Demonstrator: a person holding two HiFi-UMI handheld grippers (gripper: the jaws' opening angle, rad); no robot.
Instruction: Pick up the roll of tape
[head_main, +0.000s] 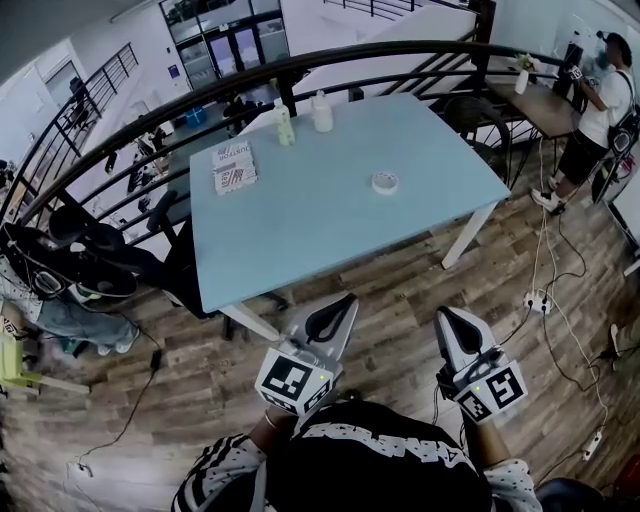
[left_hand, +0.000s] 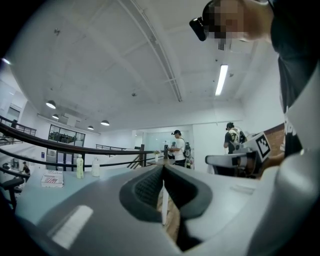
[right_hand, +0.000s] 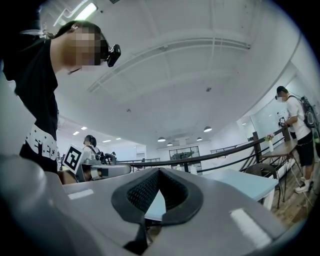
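We hold the grey left gripper and the grey right gripper shut and empty over the wooden plank floor, short of the pale blue rectangular table, where the small white roll of tape lies right of centre, with a yellowish plastic bottle, a white plastic bottle and a printed booklet toward the far edge.

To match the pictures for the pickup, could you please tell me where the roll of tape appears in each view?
Head view: roll of tape, right of centre on the light blue table.
Left gripper view: not visible.
Right gripper view: not visible.
Shared landmark: the light blue table.
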